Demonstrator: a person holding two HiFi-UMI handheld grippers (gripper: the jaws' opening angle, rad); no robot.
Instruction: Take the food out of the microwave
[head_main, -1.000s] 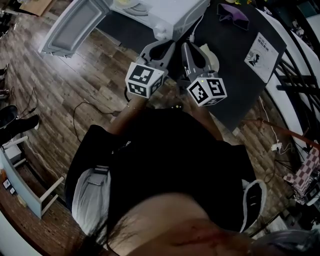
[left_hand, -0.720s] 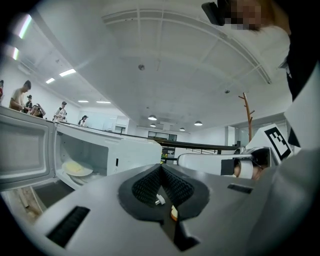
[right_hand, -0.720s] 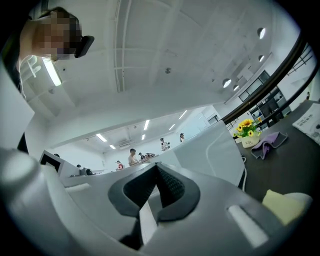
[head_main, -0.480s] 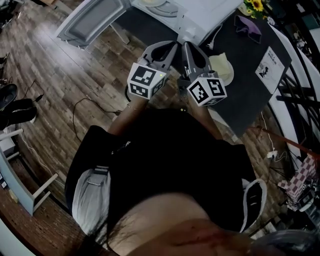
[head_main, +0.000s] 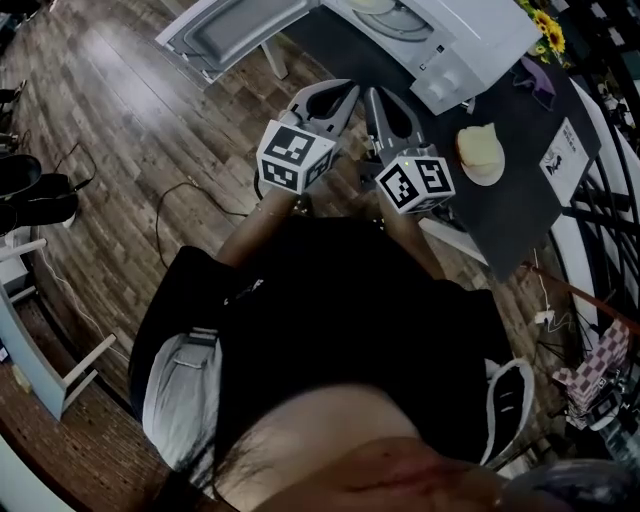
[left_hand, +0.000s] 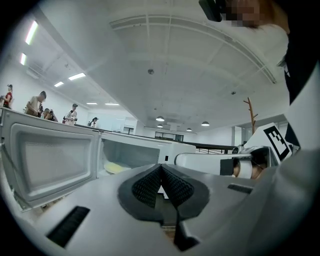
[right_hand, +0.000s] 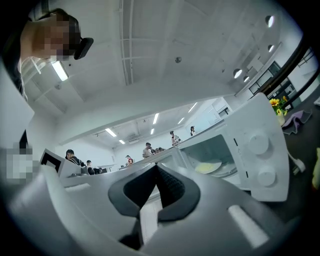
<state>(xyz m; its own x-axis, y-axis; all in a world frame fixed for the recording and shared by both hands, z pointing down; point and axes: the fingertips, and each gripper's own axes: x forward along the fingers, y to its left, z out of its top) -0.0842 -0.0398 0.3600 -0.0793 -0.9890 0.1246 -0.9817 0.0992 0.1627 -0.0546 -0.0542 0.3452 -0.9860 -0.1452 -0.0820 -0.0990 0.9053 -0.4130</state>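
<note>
I hold my left tongs (head_main: 346, 92) and my right tongs (head_main: 373, 96) side by side in front of me, both pointing towards the microwave (head_main: 440, 40). Both pairs are closed. In the left gripper view the ribbed pads (left_hand: 172, 186) meet at the tip with nothing between them, and the right gripper view shows the same.

The microwave stands on the dark tabletop (head_main: 520, 210), close to the edge that faces me. Its door (head_main: 232, 28) is swung wide open and reaches out past that edge over the wooden floor (head_main: 120, 140). The food (right_hand: 206, 167) is inside the microwave: a flat, pale yellow piece on a plate on the oven's floor. My tongs are well short of the opening and touch nothing. Two round knobs (right_hand: 258, 144) sit one above the other on the front panel beside the opening.

On the knob side of the microwave, apart from it, a small plate (head_main: 481, 172) with a pale lump on it rests on the tabletop. A white card (head_main: 566, 158) lies further along, and sunflowers (head_main: 549, 27) show at the far edge. Some people (right_hand: 146, 148) stand in the room behind.
</note>
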